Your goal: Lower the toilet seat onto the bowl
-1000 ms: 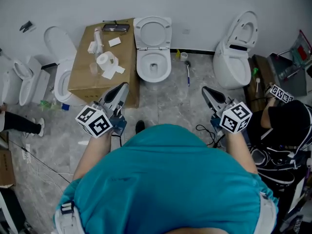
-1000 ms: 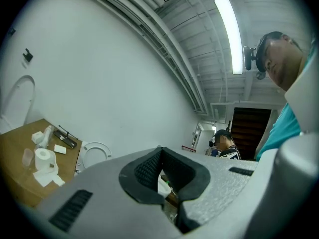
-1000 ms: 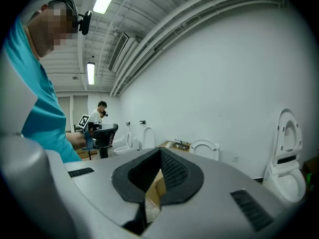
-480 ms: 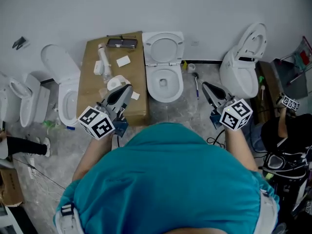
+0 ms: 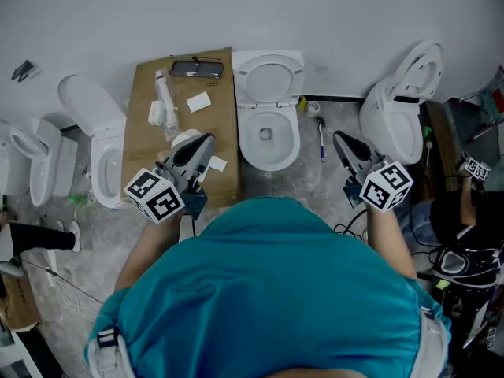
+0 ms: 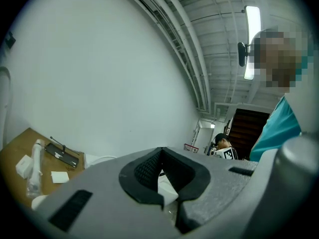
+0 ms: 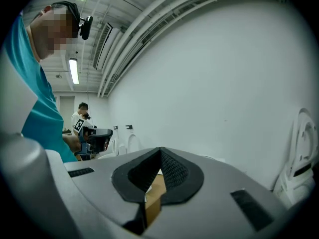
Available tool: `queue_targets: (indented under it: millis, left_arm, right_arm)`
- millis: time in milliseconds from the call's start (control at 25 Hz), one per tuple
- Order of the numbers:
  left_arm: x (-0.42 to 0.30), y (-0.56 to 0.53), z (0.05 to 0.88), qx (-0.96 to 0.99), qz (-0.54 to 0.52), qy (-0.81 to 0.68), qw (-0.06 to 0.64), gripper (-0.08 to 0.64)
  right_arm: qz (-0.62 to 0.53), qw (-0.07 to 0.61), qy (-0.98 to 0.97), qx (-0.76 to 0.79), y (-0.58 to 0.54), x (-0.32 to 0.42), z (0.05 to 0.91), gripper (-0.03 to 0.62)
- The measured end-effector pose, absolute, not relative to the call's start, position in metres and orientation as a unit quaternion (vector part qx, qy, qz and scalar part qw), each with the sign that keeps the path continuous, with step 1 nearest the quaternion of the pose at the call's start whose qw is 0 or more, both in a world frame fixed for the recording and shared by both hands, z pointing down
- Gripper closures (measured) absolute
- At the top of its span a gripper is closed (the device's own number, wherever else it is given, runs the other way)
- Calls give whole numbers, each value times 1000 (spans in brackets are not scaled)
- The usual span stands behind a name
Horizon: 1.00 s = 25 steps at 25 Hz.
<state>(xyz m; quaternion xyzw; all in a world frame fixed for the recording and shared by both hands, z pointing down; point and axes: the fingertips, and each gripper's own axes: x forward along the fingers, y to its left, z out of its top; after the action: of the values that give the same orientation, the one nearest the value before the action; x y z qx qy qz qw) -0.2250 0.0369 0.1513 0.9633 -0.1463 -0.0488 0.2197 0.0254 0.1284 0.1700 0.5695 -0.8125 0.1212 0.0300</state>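
Observation:
In the head view a white toilet (image 5: pixel 268 136) stands against the wall straight ahead. Its seat and lid (image 5: pixel 270 75) are raised and lean back on the wall above the open bowl. My left gripper (image 5: pixel 207 138) hovers shut over the corner of a cardboard box, left of the bowl and short of it. To the right of the bowl my right gripper (image 5: pixel 339 137) is shut too, over the floor. Neither touches the toilet. The left gripper view shows the left gripper (image 6: pixel 160 149) with jaws met and nothing between them. The right gripper (image 7: pixel 160 149) looks the same in its own view.
A cardboard box (image 5: pixel 150 144) left of the toilet carries a paper roll, a white tube and a dark device. A toilet brush (image 5: pixel 320 136) lies on the floor to the right. Another toilet (image 5: pixel 398 113) stands right, others (image 5: pixel 98 144) left. A second person (image 5: pixel 472 203) crouches at far right.
The toilets and box have slid down and right in the head view and look nearer. Both grippers have come closer to the central toilet and stay shut.

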Motion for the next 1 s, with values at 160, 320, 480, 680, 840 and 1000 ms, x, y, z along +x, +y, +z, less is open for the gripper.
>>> queue_targets:
  millis: [160,320,480,680,840,1000]
  left_arm:
    - [-188,14,164,960,-38,-171,221,555]
    - [-140,-18,171,953,-42,-210,214,555]
    - [-81,-55,170,938,-57,-256,225,555]
    - [-22,-86,169,927,-52,-292,229,555]
    - [5,-109,179,921,-38,-312,230,555]
    - [4,-124,191,915,-28,-325,239,555]
  right_arm:
    - [130,26,-823,552,95,69,185,594]
    - [124,24,-847,517,44,124,193,594]
    - [134,40,-871,471,-17,179,202,594]
    - [125,66,-900,413,-72,220,206,594]
    - [125,67,-906,399,-112,244,220,594]
    - [124,81,-909,390,-132,240,235,594]
